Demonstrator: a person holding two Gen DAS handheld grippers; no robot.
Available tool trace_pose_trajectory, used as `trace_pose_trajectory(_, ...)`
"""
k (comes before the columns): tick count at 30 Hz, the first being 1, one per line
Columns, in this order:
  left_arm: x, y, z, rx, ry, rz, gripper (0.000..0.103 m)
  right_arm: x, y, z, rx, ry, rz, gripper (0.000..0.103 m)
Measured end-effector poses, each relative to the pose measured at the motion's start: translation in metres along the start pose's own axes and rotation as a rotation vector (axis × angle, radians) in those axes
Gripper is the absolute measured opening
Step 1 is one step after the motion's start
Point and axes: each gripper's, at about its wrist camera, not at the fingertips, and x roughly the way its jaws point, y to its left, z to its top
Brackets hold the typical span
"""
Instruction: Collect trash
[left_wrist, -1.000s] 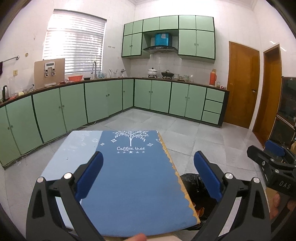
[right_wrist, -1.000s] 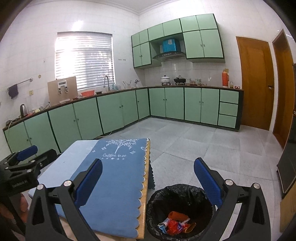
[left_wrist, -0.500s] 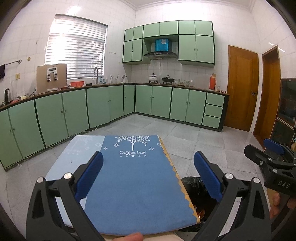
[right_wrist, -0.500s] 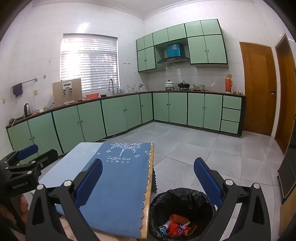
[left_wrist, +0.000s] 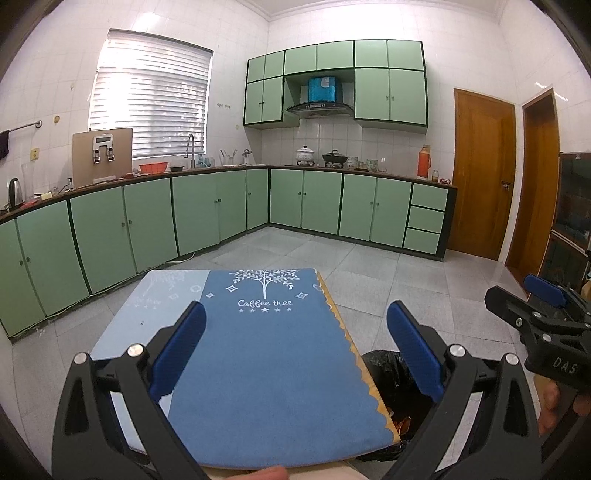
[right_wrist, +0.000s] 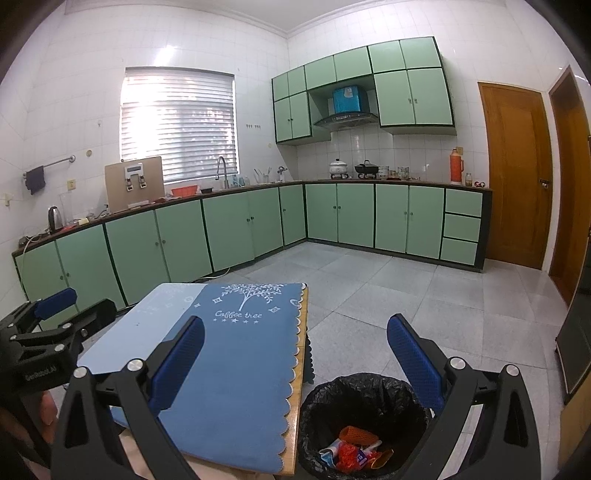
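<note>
A black-lined trash bin (right_wrist: 364, 424) stands on the floor to the right of the table; red, orange and white wrappers (right_wrist: 354, 448) lie inside it. The bin's edge also shows in the left wrist view (left_wrist: 384, 373). My left gripper (left_wrist: 295, 354) is open and empty above the blue "Coffee tree" tablecloth (left_wrist: 269, 354). My right gripper (right_wrist: 295, 354) is open and empty, above the table's right edge and the bin. Each gripper shows in the other's view: the right one at the right edge of the left wrist view (left_wrist: 543, 317), the left one at the left edge of the right wrist view (right_wrist: 44, 332).
The small table (right_wrist: 299, 398) has a wooden edge under the cloth. Green cabinets (left_wrist: 155, 225) line the left and far walls. Two wooden doors (left_wrist: 484, 177) are at the right. Grey tiled floor (right_wrist: 388, 295) lies beyond the table.
Both grippers have tilted up and risen slightly, so more of the room and less of the table shows. Both stayed open and empty.
</note>
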Motion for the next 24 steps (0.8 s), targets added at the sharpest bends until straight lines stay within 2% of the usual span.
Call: trace_pose_trajectory(24,0.0021,0.0031,-0.0013,-0.001,0.003,-0.001,0.095,0.0038,0.0011,0.0034,0.0,0.006,0.0,0.097)
